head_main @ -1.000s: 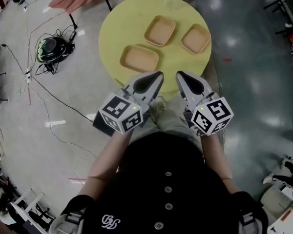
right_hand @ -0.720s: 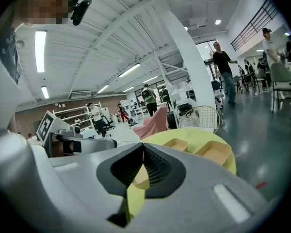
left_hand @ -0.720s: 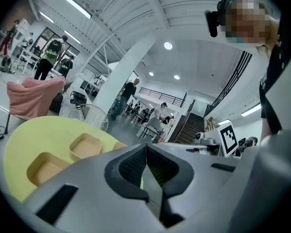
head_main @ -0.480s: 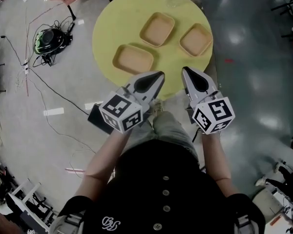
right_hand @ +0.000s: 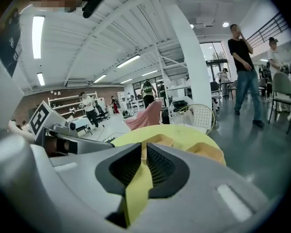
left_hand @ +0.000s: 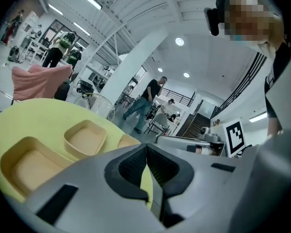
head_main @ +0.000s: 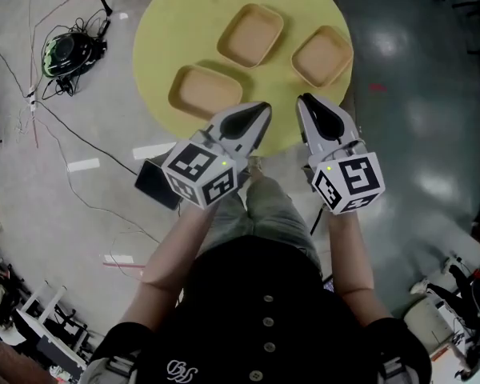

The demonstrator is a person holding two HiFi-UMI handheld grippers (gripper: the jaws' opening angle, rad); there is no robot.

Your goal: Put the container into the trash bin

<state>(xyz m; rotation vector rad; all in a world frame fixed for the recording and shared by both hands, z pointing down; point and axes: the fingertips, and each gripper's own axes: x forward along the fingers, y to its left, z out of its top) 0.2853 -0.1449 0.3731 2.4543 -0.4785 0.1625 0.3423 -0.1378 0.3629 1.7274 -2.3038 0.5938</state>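
3 tan containers on the round yellow counter (head_main: 160,46), all untouched: left container (head_main: 204,92) by the left edge, far container (head_main: 251,34) toward the far edge, right container (head_main: 322,55) by the right edge. Left gripper (head_main: 262,110) is over the near edge, just beside the left container's near corner, jaws together, empty. Right gripper (head_main: 304,101) is over the near-right edge, just short of the right container, jaws opening, thin gap, nothing between them
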